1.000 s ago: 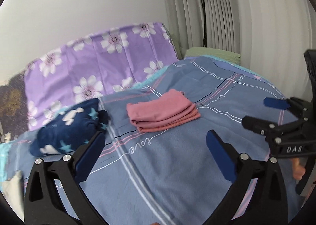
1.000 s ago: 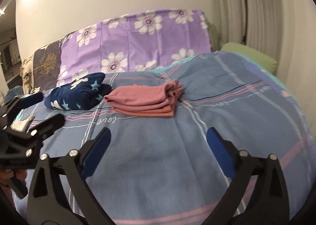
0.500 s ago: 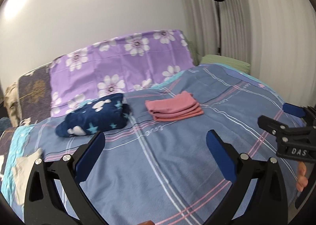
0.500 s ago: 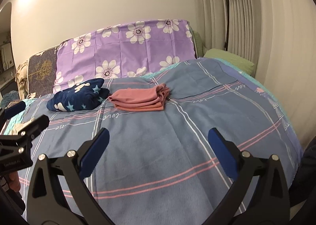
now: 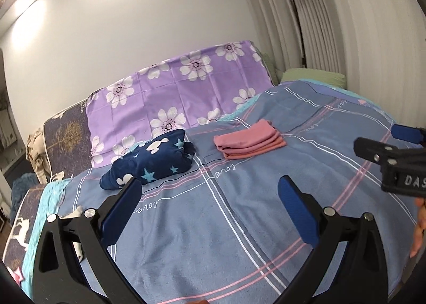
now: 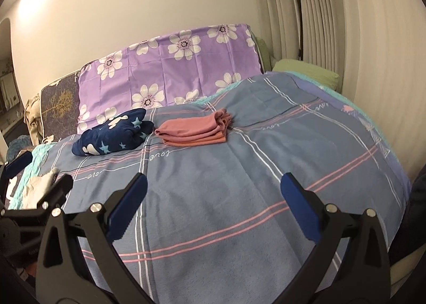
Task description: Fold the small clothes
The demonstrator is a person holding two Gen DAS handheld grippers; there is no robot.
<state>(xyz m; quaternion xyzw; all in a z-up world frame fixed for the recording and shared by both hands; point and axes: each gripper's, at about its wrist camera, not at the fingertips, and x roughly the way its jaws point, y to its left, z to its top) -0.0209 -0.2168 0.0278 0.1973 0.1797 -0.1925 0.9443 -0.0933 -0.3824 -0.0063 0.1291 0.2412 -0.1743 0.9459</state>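
Both my jaws stand apart, empty. The folded pink garment (image 5: 249, 141) lies on the bed (image 5: 239, 224) at twelve o'clock, long axis crosswise, well apart from both; neither hand clearly nearer.

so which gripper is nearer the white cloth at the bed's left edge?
Left. The white cloth lies just behind the left gripper's left finger. The right gripper sits further right, over the open blanket.

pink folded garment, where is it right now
The pink folded garment lies on the blue plaid bedspread in both wrist views, just right of the navy star-print bundle, in front of the purple flowered cover.
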